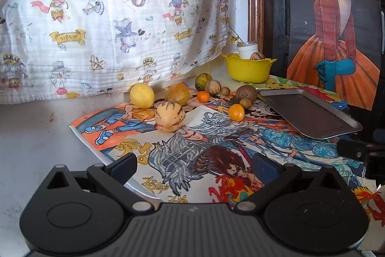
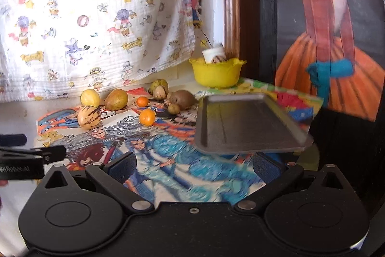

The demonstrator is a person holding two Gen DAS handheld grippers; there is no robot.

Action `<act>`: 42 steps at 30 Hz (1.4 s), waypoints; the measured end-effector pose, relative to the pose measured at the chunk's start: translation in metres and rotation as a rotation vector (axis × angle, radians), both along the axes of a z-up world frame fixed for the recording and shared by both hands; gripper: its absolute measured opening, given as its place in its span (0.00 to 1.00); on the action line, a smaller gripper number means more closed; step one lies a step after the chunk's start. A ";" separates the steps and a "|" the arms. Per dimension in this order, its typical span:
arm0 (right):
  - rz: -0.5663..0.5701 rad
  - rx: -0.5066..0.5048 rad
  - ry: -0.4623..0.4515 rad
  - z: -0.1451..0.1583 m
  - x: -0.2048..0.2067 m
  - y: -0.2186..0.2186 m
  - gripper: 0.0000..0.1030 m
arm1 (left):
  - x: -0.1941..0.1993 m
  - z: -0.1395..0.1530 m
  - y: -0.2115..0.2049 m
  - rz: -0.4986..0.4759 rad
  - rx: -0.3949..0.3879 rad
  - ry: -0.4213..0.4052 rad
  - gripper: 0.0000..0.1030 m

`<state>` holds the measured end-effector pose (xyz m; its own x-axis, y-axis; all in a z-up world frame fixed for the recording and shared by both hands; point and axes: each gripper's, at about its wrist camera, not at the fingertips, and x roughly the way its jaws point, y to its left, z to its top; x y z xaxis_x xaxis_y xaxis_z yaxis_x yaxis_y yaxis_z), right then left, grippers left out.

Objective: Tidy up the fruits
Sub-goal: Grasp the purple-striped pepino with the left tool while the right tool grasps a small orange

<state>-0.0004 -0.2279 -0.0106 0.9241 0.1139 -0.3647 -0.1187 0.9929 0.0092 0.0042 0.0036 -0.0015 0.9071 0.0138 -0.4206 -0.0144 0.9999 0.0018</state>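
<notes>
Cartoon-print cloth point(image 1: 108, 16) draped behind comic poster point(image 1: 204, 148); framed girl painting point(image 1: 336, 28) right of poster.

The right wrist view is smeared with motion blur, worst on the tray point(image 2: 247, 124) and poster point(image 2: 336, 40) at right. The yellow bowl point(image 1: 247, 70) hides most of its fruit and a white cup point(image 1: 247, 49) behind.

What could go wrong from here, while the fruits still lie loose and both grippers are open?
1. The round fruits, like the lemon and the small orange, lie loose on the poster; a push may roll them off.
2. The metal tray seems to overhang the table edge, so loading could tip it.
3. The left gripper and right gripper work close together and may collide.
</notes>
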 end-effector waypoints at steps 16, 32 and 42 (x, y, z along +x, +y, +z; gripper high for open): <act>0.362 -0.223 -0.005 0.069 0.060 0.010 1.00 | 0.067 0.031 0.063 -0.029 -0.038 0.081 1.00; 0.590 -0.355 0.136 0.046 0.173 0.065 0.99 | 0.137 0.021 0.077 -0.058 -0.100 0.170 1.00; 0.609 -0.330 0.226 0.011 0.209 0.081 0.80 | 0.161 0.003 0.067 -0.056 -0.087 0.211 0.97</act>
<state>0.2090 -0.1467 0.0008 0.6300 0.4350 -0.6434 -0.6817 0.7066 -0.1898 0.1654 0.0707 0.0012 0.7976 -0.0781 -0.5981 0.0324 0.9957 -0.0868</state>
